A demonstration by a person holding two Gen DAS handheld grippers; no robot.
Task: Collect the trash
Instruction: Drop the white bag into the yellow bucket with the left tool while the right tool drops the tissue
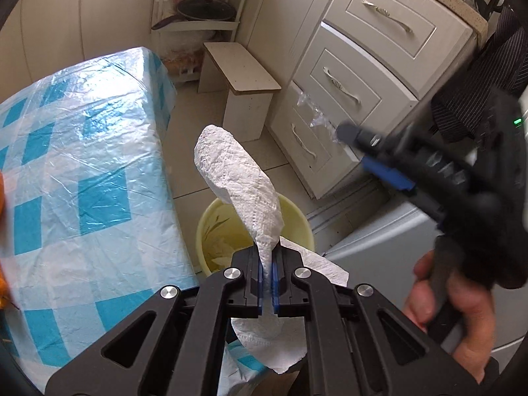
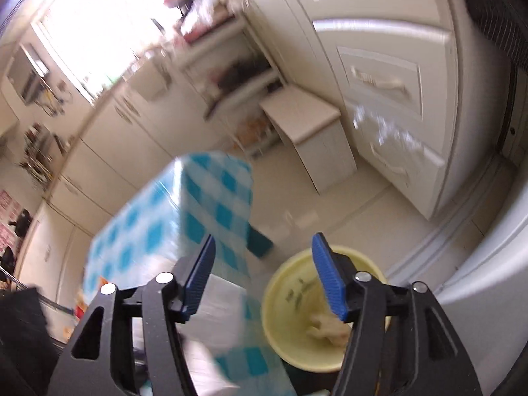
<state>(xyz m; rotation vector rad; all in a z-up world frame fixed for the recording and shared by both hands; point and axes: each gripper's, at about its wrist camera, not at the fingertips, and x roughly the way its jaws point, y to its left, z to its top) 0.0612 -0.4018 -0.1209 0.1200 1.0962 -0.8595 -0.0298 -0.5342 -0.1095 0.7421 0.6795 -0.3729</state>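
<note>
Left gripper (image 1: pixel 267 265): jaws clamped tight on a white paper towel (image 1: pixel 231 171), w/ the crumpled bulk sticking up and fwd past the tips and a loose tail hanging out behind the pads, toward the camera. The towel is held in the air above the pale yellow bin (image 1: pixel 298 219), which stands on the tiled floor (image 1: pixel 184 181) just beside the corner of the tabletop (image 1: pixel 82 165) w/ its blue-and-white check plastic cover. Some crumpled light scraps lie inside the bin. Right gripper (image 2: pixel 264 274): jaws apart, nothing between them, blue pads (image 2: pixel 330 283) facing each other; in the right wrist view the bin sits below and partly behind the right-hand finger, rim visible either side of it, and that view is motion-blurred. From the left wrist view the right gripper shows up at the right edge, held by a hand (image 1: pixel 455 300) on its grip, a clear bit of crinkled plastic wrap (image 1: pixel 316 115) in the air just off its tip, in front of the drawer unit (image 1: pixel 363 82). A small white stool (image 1: pixel 244 82) stands on the floor beyond the bin, near the drawers.
</note>
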